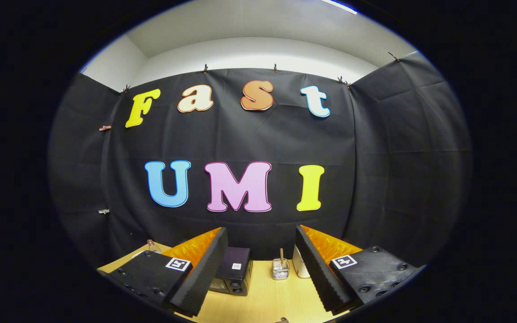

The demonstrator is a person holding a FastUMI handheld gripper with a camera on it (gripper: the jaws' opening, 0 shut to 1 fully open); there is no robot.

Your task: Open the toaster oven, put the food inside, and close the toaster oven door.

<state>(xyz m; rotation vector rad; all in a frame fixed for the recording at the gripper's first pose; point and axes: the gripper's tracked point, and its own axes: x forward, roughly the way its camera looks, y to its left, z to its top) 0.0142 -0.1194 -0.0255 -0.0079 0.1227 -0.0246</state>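
The hand-held gripper (260, 269) hovers above the wooden surface (267, 300), fingers spread wide and holding nothing. The dark toaster oven (234, 276) sits just ahead, beside the left finger. Right of the oven stand a small glass jar (280, 268) and a white cup (300, 265).

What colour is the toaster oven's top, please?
Dark, black to deep purple, on the toaster oven beyond the open gripper; gripper view.

The tongs (260, 264) have two wedge-shaped fingers with ribbed inner faces. Each sits on a blocky mount studded with round screws and carries a small square black-and-white marker on top.
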